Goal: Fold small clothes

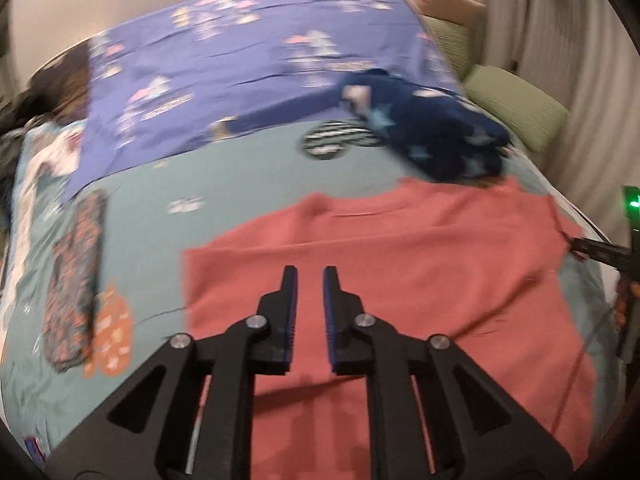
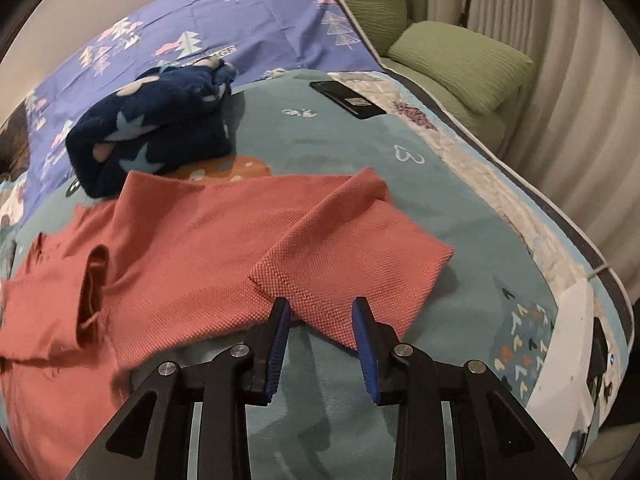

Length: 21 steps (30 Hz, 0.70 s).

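right wrist view: both gripper (image 2: 320,307) sets released above unlabelled coral shirt (image 2: 192,240); no legible writing.

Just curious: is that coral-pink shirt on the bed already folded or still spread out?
Mostly spread: the pink shirt lies flat on the bed, only one sleeve turned over.

You have one salmon-pink knit shirt (image 2: 192,240), one dark blue star-print fleece bundle (image 2: 152,128), one floral patterned cloth strip (image 1: 74,280), one black flat phone (image 2: 346,98), two green ribbed pillows (image 2: 460,60) and two black claws, of which the left claw (image 1: 310,280) and right claw (image 2: 320,310).
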Tool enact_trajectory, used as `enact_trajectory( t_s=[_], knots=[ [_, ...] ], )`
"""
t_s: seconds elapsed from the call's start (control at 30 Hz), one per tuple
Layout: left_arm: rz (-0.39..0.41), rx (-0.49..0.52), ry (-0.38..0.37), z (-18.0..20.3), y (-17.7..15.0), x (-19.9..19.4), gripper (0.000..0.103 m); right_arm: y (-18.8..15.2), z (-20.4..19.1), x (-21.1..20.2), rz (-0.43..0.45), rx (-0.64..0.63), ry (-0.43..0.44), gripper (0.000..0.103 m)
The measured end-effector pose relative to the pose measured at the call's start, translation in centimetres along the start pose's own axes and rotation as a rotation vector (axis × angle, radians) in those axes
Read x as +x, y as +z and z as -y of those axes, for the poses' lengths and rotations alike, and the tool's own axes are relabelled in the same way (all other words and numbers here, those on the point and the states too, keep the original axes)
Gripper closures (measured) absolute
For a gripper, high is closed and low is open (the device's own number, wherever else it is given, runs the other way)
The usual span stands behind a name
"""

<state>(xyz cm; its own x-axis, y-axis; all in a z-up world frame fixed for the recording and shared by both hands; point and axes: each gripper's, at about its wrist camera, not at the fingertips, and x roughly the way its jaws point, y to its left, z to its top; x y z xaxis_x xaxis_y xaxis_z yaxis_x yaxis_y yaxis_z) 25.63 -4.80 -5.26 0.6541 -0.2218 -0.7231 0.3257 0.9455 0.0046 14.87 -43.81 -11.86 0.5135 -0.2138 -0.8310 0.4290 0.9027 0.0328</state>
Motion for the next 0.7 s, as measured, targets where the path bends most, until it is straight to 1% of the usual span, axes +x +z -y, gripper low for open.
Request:
enact_trajectory(
  t_s=[0.03, 0.1, 0.17, 0.23, 0.33, 0.4, 0.43, 0.5, 0.53, 0.57, 0.7],
  knots=[
    [-0.008, 0.008, -0.023, 1.2, 0.2, 0.3, 0.086, -0.1, 0.0, 0.1, 0.002, -0.010, 0.004, 0.071],
    [-0.033, 0.008, -0.073, 3.1, 0.6, 1.1, 0.086, -0.4, -0.1, 0.3, 0.011, -0.044, 0.013, 0.067],
    [-0.063, 0.008, -0.109, 5.0, 0.9, 2.1, 0.086, -0.7, -0.4, 0.5, 0.016, -0.076, -0.003, 0.054],
    [-0.086, 0.023, -0.123, 6.7, 0.8, 3.0, 0.086, -0.9, 0.0, 0.7, 0.023, -0.107, -0.010, 0.049],
    [-0.108, 0.053, -0.140, 8.5, 0.5, 3.8, 0.086, -1.6, 1.1, 0.6, 0.022, -0.128, 0.014, 0.049],
    [-0.115, 0.072, -0.145, 9.4, 0.2, 4.0, 0.085, -1.9, 1.7, 0.7, 0.030, -0.139, 0.001, 0.049],
    [-0.119, 0.079, -0.144, 9.7, 0.1, 4.2, 0.084, -2.0, 1.9, 0.7, 0.033, -0.139, -0.005, 0.051],
    [-0.130, 0.078, -0.145, 10.2, 0.1, 4.7, 0.084, -1.8, 2.6, 0.9, 0.034, -0.113, 0.016, 0.092],
    [-0.135, 0.072, -0.147, 10.3, 0.1, 5.0, 0.084, -1.7, 2.8, 1.0, 0.030, -0.100, 0.013, 0.098],
    [-0.141, 0.064, -0.153, 10.3, 0.1, 5.1, 0.084, -1.5, 3.0, 0.7, 0.042, -0.074, 0.019, 0.099],
    [-0.133, 0.065, -0.155, 10.3, -0.1, 4.9, 0.084, -0.6, 3.4, -2.3, 0.117, -0.003, 0.123, 0.099]
  ],
)
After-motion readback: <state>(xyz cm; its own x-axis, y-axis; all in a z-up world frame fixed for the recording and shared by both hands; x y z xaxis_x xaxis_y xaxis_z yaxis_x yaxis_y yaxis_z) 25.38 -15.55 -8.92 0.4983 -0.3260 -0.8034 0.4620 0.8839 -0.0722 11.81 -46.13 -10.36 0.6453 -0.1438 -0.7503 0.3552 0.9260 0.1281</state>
